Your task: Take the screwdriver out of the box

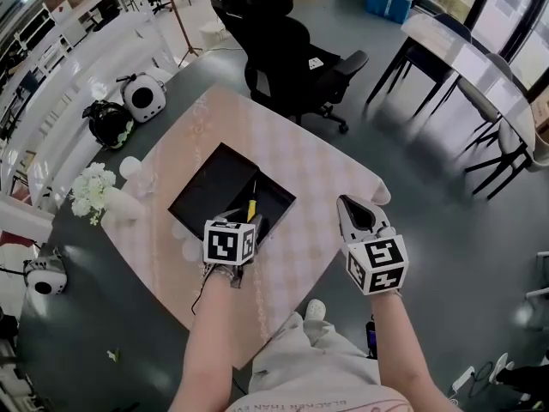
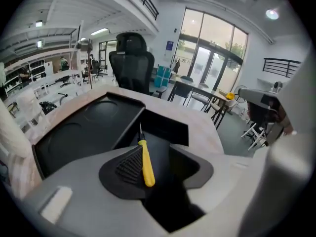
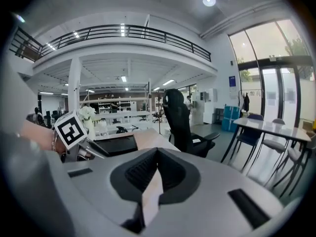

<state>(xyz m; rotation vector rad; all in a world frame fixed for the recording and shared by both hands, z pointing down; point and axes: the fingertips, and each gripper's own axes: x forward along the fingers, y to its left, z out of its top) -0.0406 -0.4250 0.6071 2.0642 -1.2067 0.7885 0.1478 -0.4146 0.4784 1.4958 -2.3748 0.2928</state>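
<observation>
A black box [image 1: 276, 197] lies open on the pink table [image 1: 326, 166], its lid [image 1: 213, 187] flat to the left. In the box lies a screwdriver [image 1: 252, 206] with a yellow handle. My left gripper [image 1: 254, 219] points down into the box. In the left gripper view the screwdriver [image 2: 146, 163] lies between the jaws of the left gripper [image 2: 160, 157], close along the left pad [image 2: 127, 168], with the right pad well apart from it. My right gripper [image 1: 350, 202] hovers at the table's right edge. In the right gripper view this gripper [image 3: 157, 154] has its tips together on nothing.
A vase of white flowers [image 1: 93, 191] and clear cups [image 1: 130, 168] stand at the table's left edge. A black office chair [image 1: 283, 50] is beyond the table. Two round devices [image 1: 141, 97] lie on the floor at the left. A long table with chairs [image 1: 467, 58] stands far right.
</observation>
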